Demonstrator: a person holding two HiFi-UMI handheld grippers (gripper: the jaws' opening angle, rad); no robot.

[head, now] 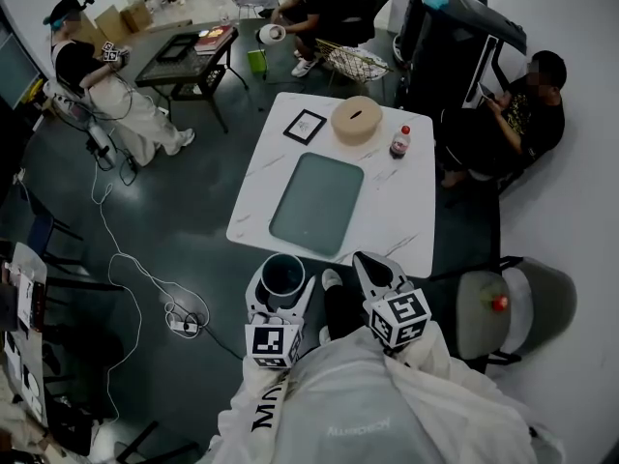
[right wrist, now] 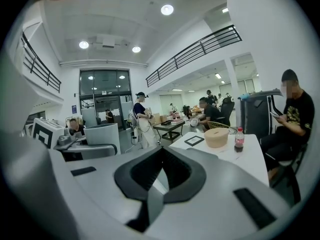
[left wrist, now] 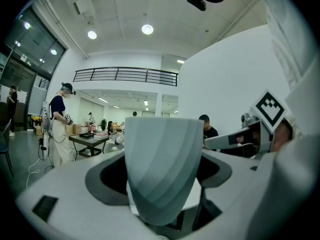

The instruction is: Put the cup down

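Observation:
A grey cup (head: 281, 270) sits upright between the jaws of my left gripper (head: 282, 286), which is shut on it just off the near edge of the white table (head: 397, 222). In the left gripper view the cup (left wrist: 163, 166) fills the middle, pinched at both sides. My right gripper (head: 370, 263) hangs beside it over the table's near edge, jaws shut with nothing held. In the right gripper view the fingers (right wrist: 150, 184) meet, and the cup (right wrist: 102, 134) shows at left.
On the table lie a grey-green tray (head: 316, 202), a framed picture (head: 305, 126), a round beige box (head: 356, 119) and a cola bottle (head: 399, 142). A stool (head: 508, 303) stands to the right. A seated person (head: 517, 114) is at the far right; cables (head: 145, 283) trail on the floor.

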